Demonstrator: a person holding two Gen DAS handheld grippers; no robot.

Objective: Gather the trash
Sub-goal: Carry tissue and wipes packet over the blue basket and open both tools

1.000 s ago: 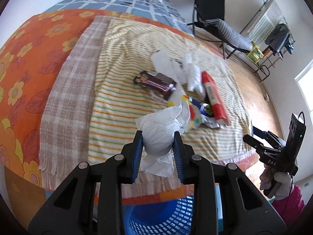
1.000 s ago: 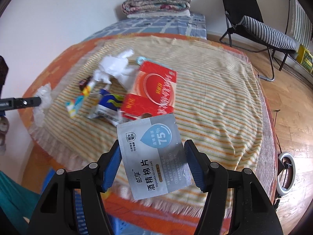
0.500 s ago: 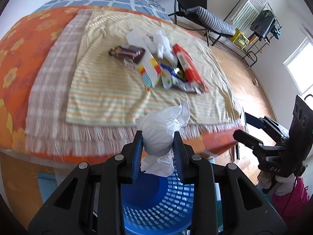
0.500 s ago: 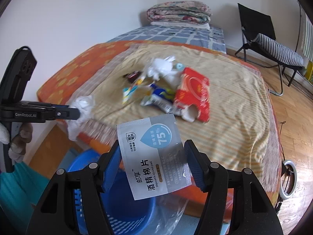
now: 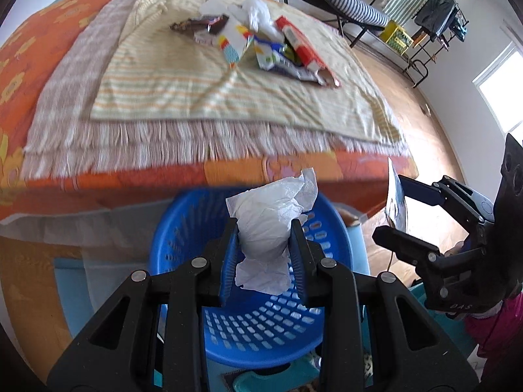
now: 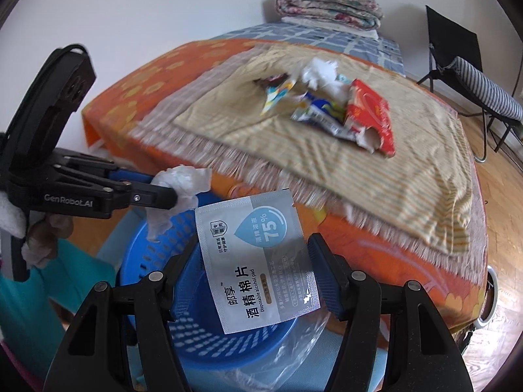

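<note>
My left gripper (image 5: pixel 263 245) is shut on a crumpled white tissue (image 5: pixel 271 219) and holds it above a blue perforated basket (image 5: pixel 176 238) on the floor by the bed. My right gripper (image 6: pixel 253 274) is shut on a grey and white alcohol pad packet (image 6: pixel 258 261), also above the basket (image 6: pixel 137 254). In the right wrist view the left gripper (image 6: pixel 163 194) with the tissue (image 6: pixel 183 181) is at the left. In the left wrist view the right gripper (image 5: pixel 397 209) is at the right. More trash lies on the striped blanket: a red box (image 6: pixel 369 114), wrappers (image 6: pixel 320 112) and white tissue (image 6: pixel 318 72).
The bed's fringed blanket edge (image 5: pixel 183 137) hangs just beyond the basket. A clear plastic bag (image 6: pixel 304 336) lies beside the basket. A black chair with a striped cushion (image 6: pixel 483 91) and a drying rack (image 5: pixel 434 9) stand on the wooden floor to the right.
Both grippers have drawn back from the bed and come down over the blue basket, each still holding its piece. The bed now lies farther off.
</note>
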